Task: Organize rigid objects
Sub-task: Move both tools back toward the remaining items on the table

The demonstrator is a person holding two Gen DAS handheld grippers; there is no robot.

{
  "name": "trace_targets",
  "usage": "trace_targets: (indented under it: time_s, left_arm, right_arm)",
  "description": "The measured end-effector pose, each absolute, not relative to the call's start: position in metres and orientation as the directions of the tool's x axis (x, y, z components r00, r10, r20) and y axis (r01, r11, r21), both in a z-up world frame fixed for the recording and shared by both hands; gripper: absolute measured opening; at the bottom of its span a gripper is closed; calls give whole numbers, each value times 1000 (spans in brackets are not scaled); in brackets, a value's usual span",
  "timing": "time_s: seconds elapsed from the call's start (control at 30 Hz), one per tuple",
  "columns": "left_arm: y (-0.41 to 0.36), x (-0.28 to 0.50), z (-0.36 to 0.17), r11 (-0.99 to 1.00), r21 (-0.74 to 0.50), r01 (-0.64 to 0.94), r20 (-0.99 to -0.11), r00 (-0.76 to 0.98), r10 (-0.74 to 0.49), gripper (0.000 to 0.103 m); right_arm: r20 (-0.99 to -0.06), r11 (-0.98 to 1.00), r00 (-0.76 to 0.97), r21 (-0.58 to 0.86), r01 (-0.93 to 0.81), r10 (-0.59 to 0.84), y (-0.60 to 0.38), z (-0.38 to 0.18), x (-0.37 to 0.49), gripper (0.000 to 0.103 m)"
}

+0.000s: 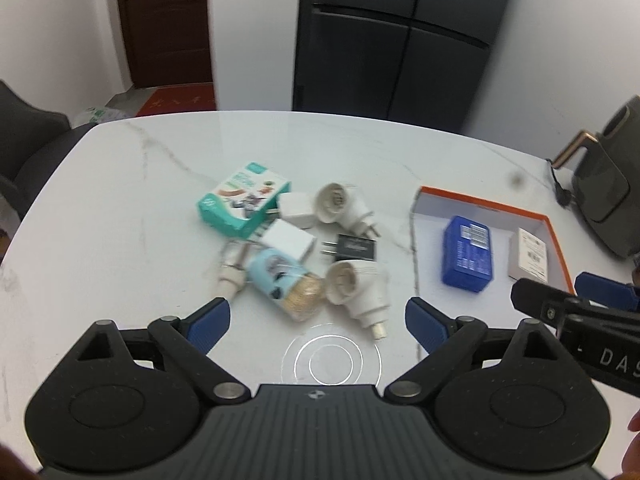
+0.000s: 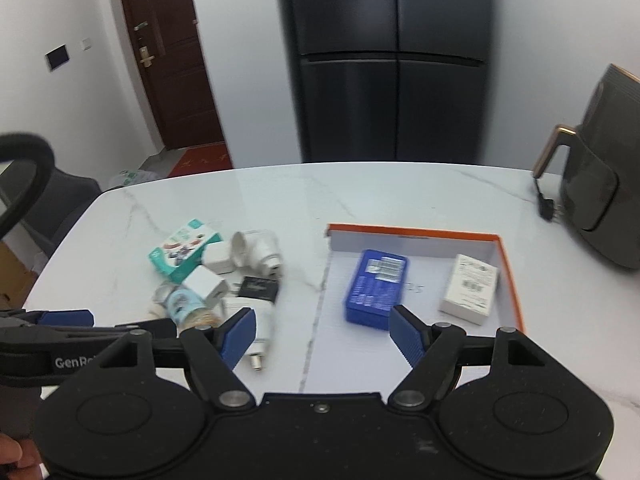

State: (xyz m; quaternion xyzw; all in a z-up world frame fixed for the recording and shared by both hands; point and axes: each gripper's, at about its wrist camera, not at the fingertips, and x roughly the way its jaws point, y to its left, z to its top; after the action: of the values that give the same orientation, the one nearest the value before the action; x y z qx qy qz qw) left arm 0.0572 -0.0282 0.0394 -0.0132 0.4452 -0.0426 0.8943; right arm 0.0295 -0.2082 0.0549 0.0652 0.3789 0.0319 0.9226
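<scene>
A heap of small items lies mid-table: a teal box (image 1: pixel 242 205), white chargers (image 1: pixel 289 240), a black plug adapter (image 1: pixel 354 249), white lamp sockets (image 1: pixel 356 285) and a blue-labelled jar (image 1: pixel 286 280). An orange-rimmed white tray (image 1: pixel 554 232) at the right holds a blue box (image 1: pixel 467 254) and a white box (image 1: pixel 528 254). My left gripper (image 1: pixel 318 322) is open and empty just short of the heap. My right gripper (image 2: pixel 322 334) is open and empty over the tray's near edge (image 2: pixel 516 300), close to the blue box (image 2: pixel 376 288). The heap (image 2: pixel 216 280) lies to its left.
A dark air fryer (image 2: pixel 600 200) with a cord stands at the table's right back. A black fridge (image 1: pixel 396 36) and a brown door (image 1: pixel 164 20) are behind the table. A dark chair (image 1: pixel 24 136) stands at the left. The other gripper shows at each view's edge.
</scene>
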Motion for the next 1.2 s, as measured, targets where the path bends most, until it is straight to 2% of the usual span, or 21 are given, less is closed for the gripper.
trace_targets:
  time_s: [0.5,0.77,1.2]
  left_arm:
    - [31,64,25,997,-78,-19,-819,571,-53,97]
    - [55,76,0,995,-75,-62,-846,532,-31,97]
    - [59,140,-48,999,-10,32,-856,516,-25,96]
  right_arm:
    - [-711,987,689,155,-42,141,-168,46,35,87]
    - [-722,985,677,169,-24,140,-164,37,36,88]
    - [-749,981,644,191,-12,154,-160,14,31,87]
